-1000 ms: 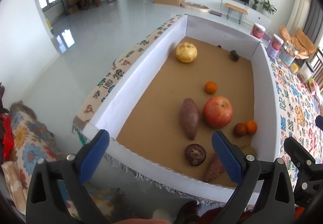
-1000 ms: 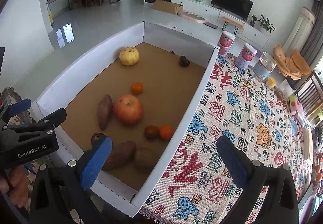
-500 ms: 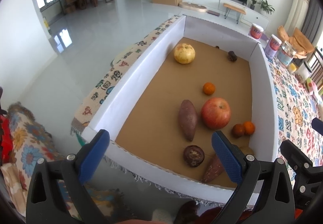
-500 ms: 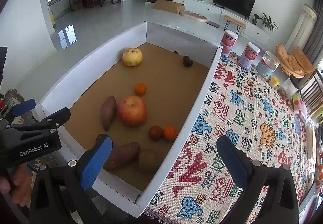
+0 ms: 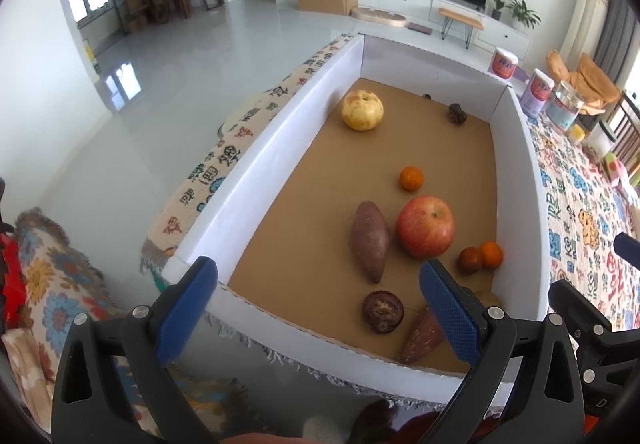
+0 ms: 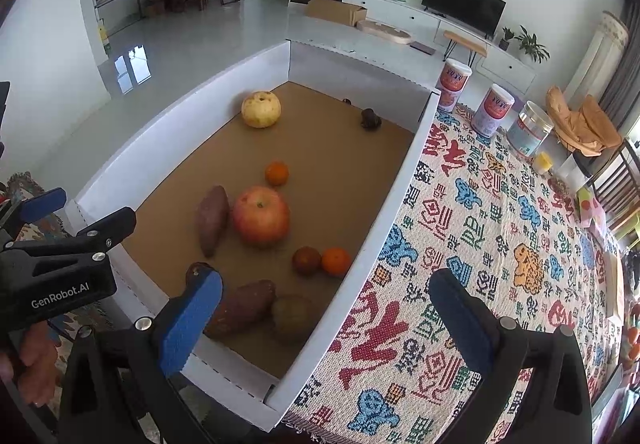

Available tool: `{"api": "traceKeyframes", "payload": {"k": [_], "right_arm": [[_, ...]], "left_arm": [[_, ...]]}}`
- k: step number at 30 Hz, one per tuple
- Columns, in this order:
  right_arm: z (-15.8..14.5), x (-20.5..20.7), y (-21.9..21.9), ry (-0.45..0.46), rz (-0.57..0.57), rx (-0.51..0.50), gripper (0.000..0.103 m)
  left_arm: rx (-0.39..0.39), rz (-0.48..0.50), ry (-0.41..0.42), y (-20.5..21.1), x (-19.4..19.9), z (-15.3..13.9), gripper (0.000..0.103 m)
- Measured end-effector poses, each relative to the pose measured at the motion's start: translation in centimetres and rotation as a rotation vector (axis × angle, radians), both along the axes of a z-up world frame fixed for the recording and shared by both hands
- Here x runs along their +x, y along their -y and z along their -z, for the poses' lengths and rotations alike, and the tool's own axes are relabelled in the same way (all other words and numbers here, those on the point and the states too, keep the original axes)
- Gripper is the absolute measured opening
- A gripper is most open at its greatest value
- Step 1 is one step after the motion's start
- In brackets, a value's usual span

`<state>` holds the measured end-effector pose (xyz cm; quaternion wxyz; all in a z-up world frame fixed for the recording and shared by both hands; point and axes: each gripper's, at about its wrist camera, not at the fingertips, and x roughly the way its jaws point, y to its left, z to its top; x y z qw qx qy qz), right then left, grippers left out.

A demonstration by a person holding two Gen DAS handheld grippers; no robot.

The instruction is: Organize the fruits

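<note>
A white-walled cardboard box (image 5: 276,152) holds the produce. In it lie a red apple (image 5: 425,227), a yellow apple (image 5: 362,110), a sweet potato (image 5: 370,240), a small orange (image 5: 411,178), a dark round fruit (image 5: 382,311), and an orange beside a dark one (image 5: 479,257). My left gripper (image 5: 316,308) is open and empty above the box's near wall. My right gripper (image 6: 324,318) is open and empty over the box's right wall (image 6: 384,212). The right view shows the red apple (image 6: 261,216), a second sweet potato (image 6: 242,308) and a brownish fruit (image 6: 292,318).
A patterned cloth (image 6: 500,244) covers the table right of the box. Two pink cans (image 6: 492,110) and a clear jar (image 6: 530,128) stand at its far end. A small dark item (image 5: 457,113) lies in the box's far corner. The left gripper's body (image 6: 60,264) shows at left.
Both grippers have drifted slightly forward and up over the box, so the fruit sits a little lower in view. Both stay open and nothing was picked up.
</note>
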<state>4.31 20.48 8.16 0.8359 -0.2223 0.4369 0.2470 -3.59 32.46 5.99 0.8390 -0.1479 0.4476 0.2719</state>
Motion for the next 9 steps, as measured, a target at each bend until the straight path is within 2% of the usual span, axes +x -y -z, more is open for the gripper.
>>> {"api": "traceKeyframes", "payload": {"k": [6,9], "right_arm": [[0.09,-0.06,-0.16,0.002,0.002,-0.006,0.103],[0.11,-0.06,-0.19,-0.001,0.003,-0.002,0.103]], "left_arm": [[-0.045,-0.02,0.032,-0.55,-0.45,-0.11,0.102],[-0.026,-0.027,0.038,-0.46,-0.51,-0.32,0.102]]}}
